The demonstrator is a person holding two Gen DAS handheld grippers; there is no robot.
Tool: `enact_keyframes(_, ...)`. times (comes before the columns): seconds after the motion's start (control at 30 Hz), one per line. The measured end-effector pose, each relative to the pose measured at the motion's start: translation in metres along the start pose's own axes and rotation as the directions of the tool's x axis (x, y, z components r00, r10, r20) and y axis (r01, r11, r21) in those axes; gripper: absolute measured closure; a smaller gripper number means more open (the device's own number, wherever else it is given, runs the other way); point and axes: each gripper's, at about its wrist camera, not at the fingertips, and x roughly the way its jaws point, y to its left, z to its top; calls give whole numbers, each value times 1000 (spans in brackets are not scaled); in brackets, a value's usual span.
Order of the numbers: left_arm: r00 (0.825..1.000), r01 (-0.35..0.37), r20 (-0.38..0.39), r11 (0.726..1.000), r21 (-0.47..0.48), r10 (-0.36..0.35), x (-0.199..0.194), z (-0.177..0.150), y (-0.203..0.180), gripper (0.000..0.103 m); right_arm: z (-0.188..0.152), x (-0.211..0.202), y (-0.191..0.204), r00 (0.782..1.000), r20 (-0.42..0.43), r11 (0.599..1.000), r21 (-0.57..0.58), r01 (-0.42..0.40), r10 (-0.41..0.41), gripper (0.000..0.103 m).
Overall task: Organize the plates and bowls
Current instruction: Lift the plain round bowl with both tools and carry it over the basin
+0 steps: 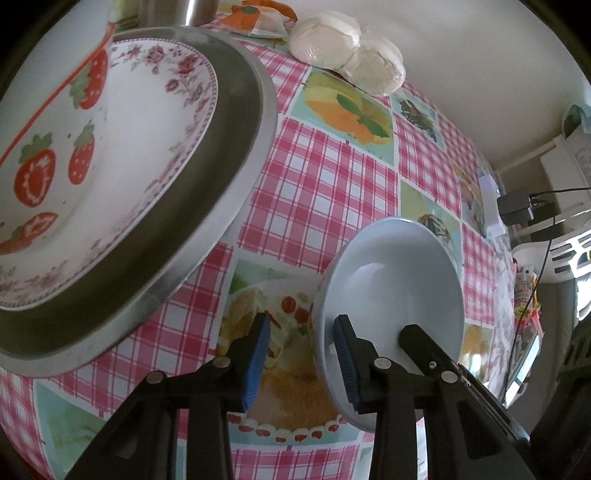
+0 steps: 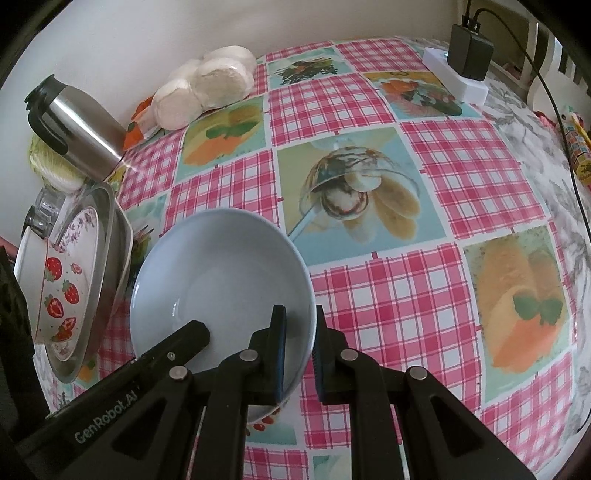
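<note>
A pale blue bowl (image 2: 221, 280) sits on the checked tablecloth; it also shows in the left wrist view (image 1: 391, 280). My right gripper (image 2: 301, 354) straddles the bowl's near rim, one pad inside and one outside, with a small gap left. My left gripper (image 1: 301, 358) is open; its right finger (image 1: 345, 354) is at the bowl's outer wall and its left finger is over the cloth. A strawberry-print bowl (image 1: 40, 147) lies on a floral plate (image 1: 155, 122) in a metal tray (image 1: 236, 122) at the left.
A steel thermos (image 2: 77, 129), wrapped white buns (image 2: 207, 85) and an orange packet (image 1: 258, 14) stand along the far wall. A white power strip with a black charger (image 2: 469, 55) is at the far right. A glass item (image 2: 48, 210) stands behind the tray.
</note>
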Motion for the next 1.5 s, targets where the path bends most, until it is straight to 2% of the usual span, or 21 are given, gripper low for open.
enact_keyframes(0.47,1000,14,5,1000,16,-14,1,2,2,66,2,3,-1,1000,11,999,27,-19,19,88)
enact_keyframes(0.53,1000,28,-1,1000,14,-28,1,1,3,75,2,3,-1,1000,11,999,26,-19,18,89)
enact_keyframes(0.7,999,46,-23,999,14,-45,0,0,-1,83,3,2,0,999,14,999,27,-42,42,89)
enact_keyframes(0.83,999,28,-24,999,27,-28,-2,-1,-3,82,4,0,1,998,16,998,24,-57,57,90)
enact_keyframes(1.0,999,42,-34,999,21,-41,-4,0,-3,82,5,-3,0,998,13,997,31,-69,69,90)
enact_keyframes(1.17,999,41,1,998,55,-41,-16,1,-11,82,6,-14,0,997,36,997,25,-70,69,90)
enact_keyframes(1.5,995,83,50,991,101,-88,-47,3,-20,82,8,-48,3,992,101,997,10,-80,79,89)
